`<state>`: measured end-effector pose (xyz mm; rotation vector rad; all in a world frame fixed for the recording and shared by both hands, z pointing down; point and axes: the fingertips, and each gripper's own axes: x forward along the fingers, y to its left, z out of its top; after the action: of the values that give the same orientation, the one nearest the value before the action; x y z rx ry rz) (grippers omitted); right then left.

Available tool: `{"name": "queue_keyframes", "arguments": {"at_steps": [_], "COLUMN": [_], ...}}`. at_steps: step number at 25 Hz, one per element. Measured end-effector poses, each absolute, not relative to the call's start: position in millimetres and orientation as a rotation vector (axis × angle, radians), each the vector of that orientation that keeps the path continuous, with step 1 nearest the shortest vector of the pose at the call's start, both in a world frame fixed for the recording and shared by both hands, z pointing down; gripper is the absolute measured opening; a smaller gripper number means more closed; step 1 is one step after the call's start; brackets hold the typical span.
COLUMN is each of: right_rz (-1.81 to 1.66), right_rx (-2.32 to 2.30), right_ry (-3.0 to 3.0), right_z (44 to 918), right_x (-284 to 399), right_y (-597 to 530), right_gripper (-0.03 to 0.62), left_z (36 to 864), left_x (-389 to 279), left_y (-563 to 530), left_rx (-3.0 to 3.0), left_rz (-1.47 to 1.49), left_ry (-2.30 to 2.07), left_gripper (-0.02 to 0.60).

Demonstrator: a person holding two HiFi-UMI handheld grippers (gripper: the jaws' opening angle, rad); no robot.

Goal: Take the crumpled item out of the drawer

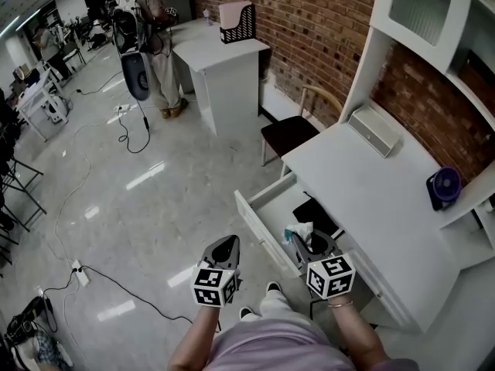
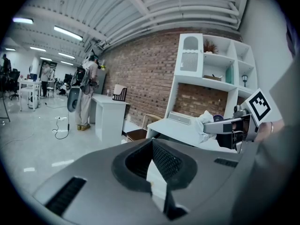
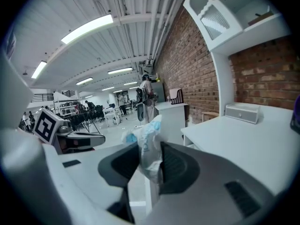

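A pale glossy floor (image 1: 139, 207) is seen across the left of the head view, strewn with cables, and a brick wall (image 1: 309, 29) is seen along the top; a white desk (image 1: 371, 199) with a shelf unit (image 1: 421, 10) above it is set against that wall at the right, and a second white desk (image 1: 224, 68) is set further off, with a person (image 1: 155, 45) standing beside it; a dark-seated chair (image 1: 288, 134) is placed between the two desks; a drawer (image 1: 259, 226) is pulled out of the near desk toward the floor side, with a dark thing lying inside that cannot be made out; the left gripper (image 1: 224, 247) (image 2: 152, 165) is held clear of the drawer, just beyond its front, its jaws brought together at the tips with nothing gripped between them; the right gripper (image 1: 305, 242) (image 3: 149, 161) is held over the open drawer, near the desk edge, and its jaws are closed on the wad (image 1: 299, 232) (image 3: 147, 144), a crumpled white piece with blue patches, which is pinched between the pads and sticks out past the tips; the wad is thus lifted above the drawer and is seen from the left gripper view too (image 2: 205, 123), in front of the desk; a small purple thing (image 1: 445, 184) is seen at the back of the desk
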<state>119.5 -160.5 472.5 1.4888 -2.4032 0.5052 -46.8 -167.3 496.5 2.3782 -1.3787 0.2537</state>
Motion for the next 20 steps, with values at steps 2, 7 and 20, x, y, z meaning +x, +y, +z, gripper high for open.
{"name": "queue_keyframes", "arguments": {"at_steps": [2,7,20], "right_rz": [0.515,0.521,0.495], "right_rx": [1.512,1.541,1.573], "right_ry": [-2.411,-2.413,-2.413], "right_z": [468.8,466.5,462.5], "right_x": [121.6,127.4,136.7], "right_y": [-159.7,-159.6,-159.6], "right_gripper": [0.123,0.123,0.112], "left_z": [494.7,497.6,496.9], "left_x": [-46.3,-43.6,-34.9], "left_y": [-167.3,-166.5,-167.2], "left_rx": [2.38,2.381,2.39], "left_rz": [0.251,0.262,0.268], "left_ry": [-1.38,-1.373,-1.366], "left_gripper": [0.002,0.002,0.002]}}
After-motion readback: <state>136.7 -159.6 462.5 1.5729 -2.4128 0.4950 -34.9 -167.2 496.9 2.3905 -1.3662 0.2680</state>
